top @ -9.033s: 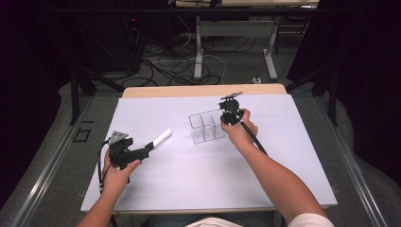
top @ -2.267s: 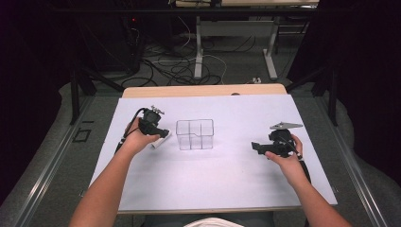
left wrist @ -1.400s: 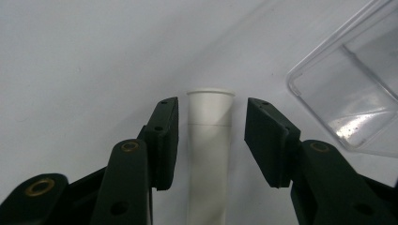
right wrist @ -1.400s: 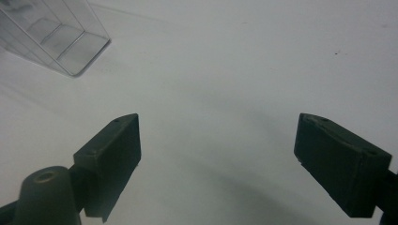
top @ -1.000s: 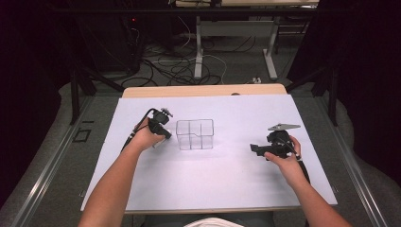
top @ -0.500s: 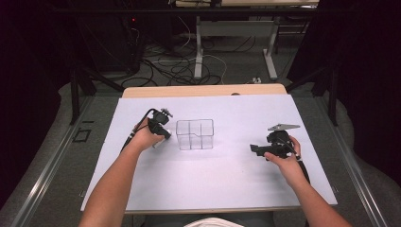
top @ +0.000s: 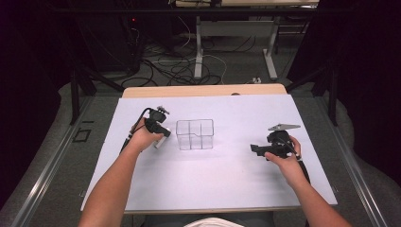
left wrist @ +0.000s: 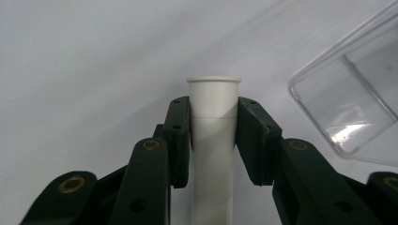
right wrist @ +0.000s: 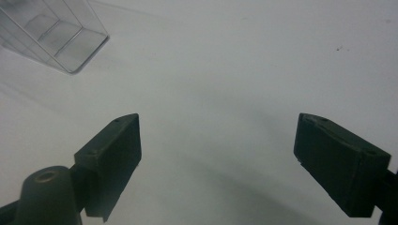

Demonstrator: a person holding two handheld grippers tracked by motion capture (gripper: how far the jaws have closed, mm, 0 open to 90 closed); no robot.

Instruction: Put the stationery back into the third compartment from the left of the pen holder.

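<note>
Starting at the left of the table (top: 142, 198), our left gripper (top: 161, 134) sits just beside the clear divided box (top: 195, 134), on its left side. In the left gripper view the two black jaws are pinching a white tube (left wrist: 212, 140) from both sides, pads flat against its wall just below the flared rim, with the tube running straight out between them. From above, a short white end of the tube (top: 160, 141) peeks out under the hand, close to the box wall but not touching it as far as we can tell.

What has changed: some seconds back this same tube was carried far out on the left of the sheet, and the box stood further right under the other hand. Now the box sits nearer the middle and our left hand has brought the tube right up to it. Over the last second the jaws have been closing that final bit onto the tube, and the hand itself has kept its place. We judge that the grip is now firm enough to lift and tip the tube into one of the box's compartments, which all look empty.

Further right, our right gripper (top: 259, 149) rests well apart from the box, jaws spread wide over bare white sheet with nothing between them, a corner of the box (right wrist: 56, 37) showing at the upper left of its own view.
</note>
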